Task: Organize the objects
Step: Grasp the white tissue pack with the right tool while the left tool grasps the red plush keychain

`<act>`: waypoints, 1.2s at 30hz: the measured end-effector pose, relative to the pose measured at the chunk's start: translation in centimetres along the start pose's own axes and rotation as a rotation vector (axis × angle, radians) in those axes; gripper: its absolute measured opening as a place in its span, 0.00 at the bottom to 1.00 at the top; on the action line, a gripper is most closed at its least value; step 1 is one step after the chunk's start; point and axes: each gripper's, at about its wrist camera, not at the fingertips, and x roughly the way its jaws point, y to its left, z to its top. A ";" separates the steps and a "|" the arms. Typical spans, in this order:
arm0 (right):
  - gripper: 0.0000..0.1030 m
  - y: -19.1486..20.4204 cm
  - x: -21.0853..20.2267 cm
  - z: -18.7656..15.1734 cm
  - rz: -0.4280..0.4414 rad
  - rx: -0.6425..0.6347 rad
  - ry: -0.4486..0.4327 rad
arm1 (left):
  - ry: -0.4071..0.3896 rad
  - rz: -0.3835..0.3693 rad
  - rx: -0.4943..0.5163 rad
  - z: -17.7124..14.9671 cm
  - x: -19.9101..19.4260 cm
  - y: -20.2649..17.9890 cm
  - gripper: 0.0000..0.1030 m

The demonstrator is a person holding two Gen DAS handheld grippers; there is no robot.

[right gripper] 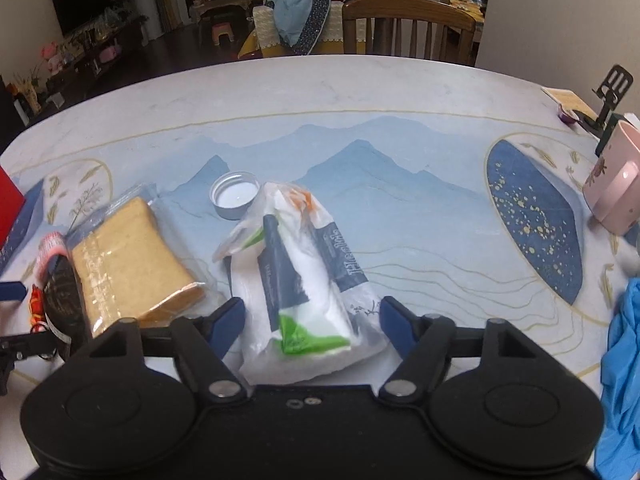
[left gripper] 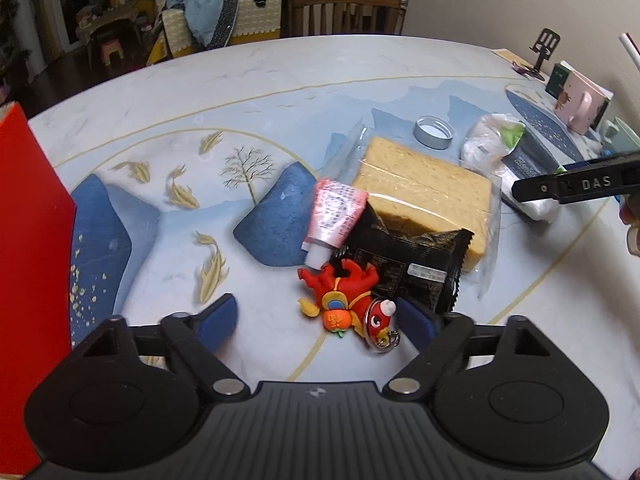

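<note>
My left gripper (left gripper: 316, 318) hangs open just above the table, with a red dragon keychain toy (left gripper: 348, 304) lying between its blue fingers, close to the right one. Beyond the toy lie a black snack packet (left gripper: 408, 268), a pink tube (left gripper: 334, 216) and sliced bread in a clear bag (left gripper: 424, 196). My right gripper (right gripper: 312, 316) is open around a white tissue pack (right gripper: 304, 272) in loose plastic. Its pads stand at the wrapper's two sides and do not visibly squeeze it. The bread (right gripper: 128, 264) lies left of the pack.
A metal lid (right gripper: 236, 194) sits behind the tissue pack. A tall red box (left gripper: 24, 260) stands at the far left. At the right are a pink mug (right gripper: 612, 196) and a blue cloth (right gripper: 624, 360). A wooden chair (right gripper: 408, 28) stands behind the table.
</note>
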 end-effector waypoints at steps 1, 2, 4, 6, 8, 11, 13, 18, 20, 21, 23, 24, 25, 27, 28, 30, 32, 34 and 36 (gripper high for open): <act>0.63 0.1 0.0 -0.1 -0.002 -0.008 -0.002 | -0.001 -0.002 0.013 0.0 0.0 -0.2 0.76; 0.61 0.2 -0.1 -0.2 -0.002 -0.012 -0.003 | -0.003 -0.006 0.023 0.1 0.0 -0.3 0.71; 0.56 0.3 -0.3 -0.3 0.003 -0.011 -0.005 | -0.006 -0.019 0.038 0.1 -0.1 -0.5 0.64; 0.50 0.4 -0.5 -0.4 0.002 -0.013 -0.008 | -0.004 -0.025 0.045 0.2 -0.2 -0.7 0.57; 0.45 0.5 -0.8 -0.6 0.004 -0.014 -0.008 | -0.001 -0.034 0.050 0.2 -0.3 -0.9 0.50; 0.40 0.7 -1.4 -1.0 0.007 -0.011 -0.010 | 0.009 -0.030 0.050 0.2 -0.4 -1.0 0.47; 0.34 0.9 -1.9 -1.5 0.005 -0.010 -0.012 | 0.010 -0.030 0.045 0.2 -0.5 -1.0 0.46; 0.26 1.3 -3.2 -2.7 0.002 0.005 -0.022 | 0.010 -0.038 0.049 -0.2 -1.2 -1.1 0.39; 0.25 1.4 -3.8 -3.2 -0.003 0.012 -0.022 | 0.007 -0.038 0.057 -0.4 -1.4 -1.2 0.38; 0.25 1.4 -4.1 -3.3 0.002 0.021 -0.022 | 0.009 -0.043 0.053 -0.5 -1.5 -1.1 0.38; 0.25 1.5 -4.9 -3.8 0.011 0.035 -0.023 | 0.009 -0.046 0.046 -0.8 -1.8 -1.0 0.38; 0.25 1.5 -5.3 -4.0 0.018 0.041 -0.024 | 0.010 -0.048 0.042 -1.0 -1.9 -1.0 0.37; 0.25 1.7 -5.7 -4.3 0.022 0.045 -0.027 | 0.010 -0.052 0.038 -1.2 -2.1 -1.0 0.37; 0.24 2.0 -6.6 -4.9 0.035 0.050 -0.029 | 0.011 -0.057 0.027 -1.8 -2.6 -0.9 0.37; 0.24 2.2 -7.0 -5.2 0.044 0.057 -0.029 | 0.012 -0.062 0.019 -2.1 -2.8 -0.8 0.37; 0.24 2.7 -7.9 -5.9 0.058 0.061 -0.029 | 0.015 -0.067 0.001 -2.6 -3.3 -0.7 0.37; 0.24 3.3 -8.7 -6.5 0.075 0.058 -0.029 | 0.020 -0.079 -0.025 -3.1 -3.9 -0.4 0.37; 0.24 4.0 -9.4 -6.8 0.093 0.058 -0.025 | 0.019 -0.090 -0.049 -3.7 -4.6 -0.2 0.37; 0.24 4.6 -10.0 -7.0 0.105 0.056 -0.024 | 0.020 -0.098 -0.068 -4.1 -5.2 0.0 0.37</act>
